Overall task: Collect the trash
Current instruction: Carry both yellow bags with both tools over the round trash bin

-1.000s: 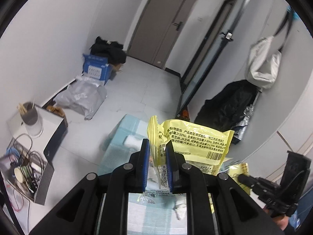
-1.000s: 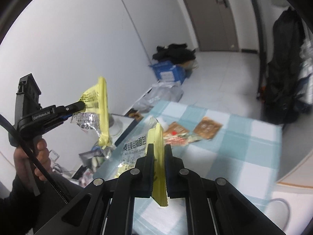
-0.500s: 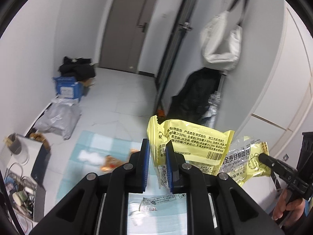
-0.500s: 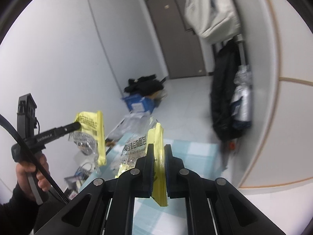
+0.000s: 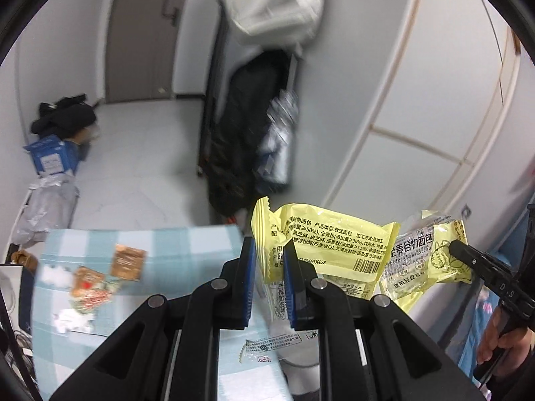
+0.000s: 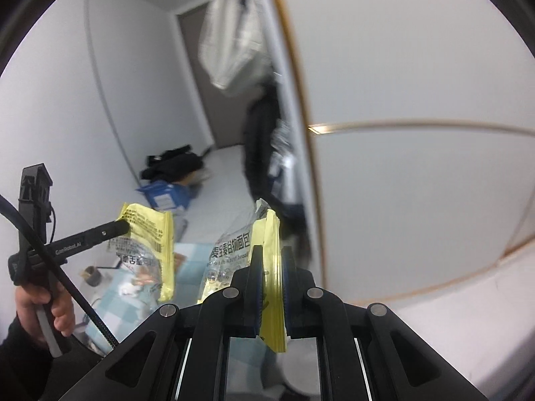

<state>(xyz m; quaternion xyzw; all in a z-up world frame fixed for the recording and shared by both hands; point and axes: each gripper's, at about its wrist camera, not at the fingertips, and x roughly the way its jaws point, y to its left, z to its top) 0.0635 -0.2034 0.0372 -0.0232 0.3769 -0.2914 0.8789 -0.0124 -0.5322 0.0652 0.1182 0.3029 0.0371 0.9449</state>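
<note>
Blue checked table (image 5: 187, 244), brown packets (image 5: 127, 262), white scraps (image 5: 72, 320) on it

Pretty plain room, white walls (image 5: 60, 50) and a pale tiled floor (image 5: 143, 153). There's a grey-brown door (image 5: 140, 33) at the far end. A whitish bag (image 5: 274, 3) hangs up high by a dark-framed panel, with a black coat (image 5: 244, 133) hanging under it. White cabinet fronts (image 6: 418, 183) with thin gold trim take up the right side. Over by the left wall: a heap of dark clothes (image 5: 63, 118), a blue box (image 5: 50, 158) and a grey plastic bag (image 5: 46, 207) on the floor. Nearer in, the surface has a light-blue checked cloth (image 5: 180, 247).
</note>
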